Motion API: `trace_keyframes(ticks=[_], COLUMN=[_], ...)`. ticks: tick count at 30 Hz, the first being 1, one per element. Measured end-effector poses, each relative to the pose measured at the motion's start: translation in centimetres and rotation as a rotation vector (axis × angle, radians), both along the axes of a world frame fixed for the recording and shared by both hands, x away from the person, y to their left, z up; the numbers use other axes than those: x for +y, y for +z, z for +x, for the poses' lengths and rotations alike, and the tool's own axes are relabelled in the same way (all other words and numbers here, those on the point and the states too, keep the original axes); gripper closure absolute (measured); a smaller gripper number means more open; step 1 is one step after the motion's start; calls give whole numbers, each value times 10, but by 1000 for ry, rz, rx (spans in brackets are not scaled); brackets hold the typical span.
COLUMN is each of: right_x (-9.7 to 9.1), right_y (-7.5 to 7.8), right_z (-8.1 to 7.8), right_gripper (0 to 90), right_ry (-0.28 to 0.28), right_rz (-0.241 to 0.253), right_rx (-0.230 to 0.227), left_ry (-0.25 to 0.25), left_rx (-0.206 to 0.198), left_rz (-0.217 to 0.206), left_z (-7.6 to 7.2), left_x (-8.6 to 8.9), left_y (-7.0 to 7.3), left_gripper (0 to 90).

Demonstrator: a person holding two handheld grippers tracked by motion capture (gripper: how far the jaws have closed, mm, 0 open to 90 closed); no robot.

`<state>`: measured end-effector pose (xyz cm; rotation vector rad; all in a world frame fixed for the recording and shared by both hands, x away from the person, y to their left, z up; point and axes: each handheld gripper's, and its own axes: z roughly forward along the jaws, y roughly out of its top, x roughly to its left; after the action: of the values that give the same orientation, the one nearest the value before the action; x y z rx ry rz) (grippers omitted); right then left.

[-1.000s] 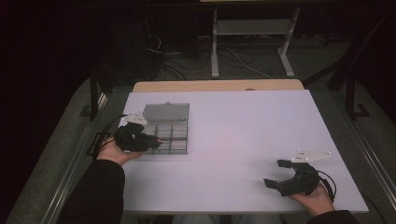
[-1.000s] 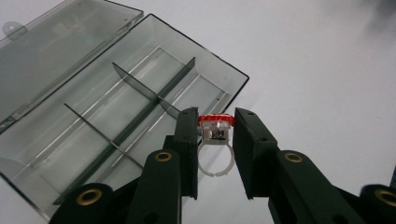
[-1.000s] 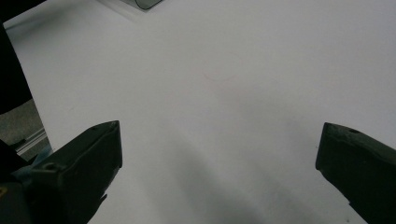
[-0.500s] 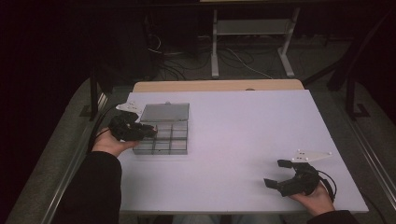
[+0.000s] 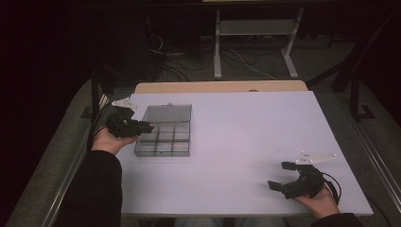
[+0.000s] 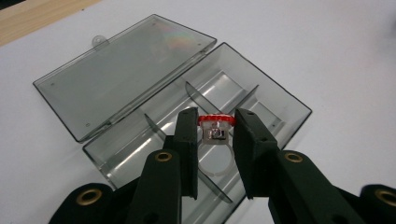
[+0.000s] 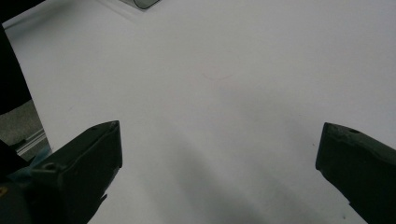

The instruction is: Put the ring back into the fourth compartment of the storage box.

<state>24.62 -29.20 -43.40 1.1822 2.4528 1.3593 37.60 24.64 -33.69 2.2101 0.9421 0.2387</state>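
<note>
Over by the left edge of the white bench (image 5: 246, 137), the smoky transparent plastic compartment box (image 5: 165, 137) lies with its lid flat open toward the far side. The left gripper (image 6: 214, 135) hovers above its dividers, closed on a clear plastic ring with a red top (image 6: 215, 128), a detail too small from above. The right gripper (image 5: 283, 176) rests near the front right corner, spread wide and empty, bare bench all around.

Tabletop (image 5: 246, 137): white, matte, before me; a bare wooden strip (image 5: 222, 86) along its far edge. Floor (image 5: 56, 156): grey carpet on both sides of me. Beyond the tabletop: a pale metal stand (image 5: 255, 42) with two legs, loose cables (image 5: 236, 59) on the floor beside it. Dark frame post (image 5: 357, 94) at my right. Room dim; far wall lost in shadow.
</note>
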Motion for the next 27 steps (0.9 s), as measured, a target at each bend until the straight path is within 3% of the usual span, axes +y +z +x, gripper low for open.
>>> trace_keyframes(ticks=[16, 24, 27], right_x=[-2, -3, -3], right_y=[0, 0, 0], right_z=[0, 0, 0], right_gripper=[0, 0, 0], right_ry=[-8, -3, -4], right_rz=[-7, -10, -11], right_rx=[-2, -5, 0], left_ry=[73, 133, 140], left_rx=[-15, -2, 1], left_rz=[-26, -63, -57], left_z=[21, 26, 28], left_x=[17, 24, 26], left_y=[-16, -32, -36], left_gripper=[702, 702, 702])
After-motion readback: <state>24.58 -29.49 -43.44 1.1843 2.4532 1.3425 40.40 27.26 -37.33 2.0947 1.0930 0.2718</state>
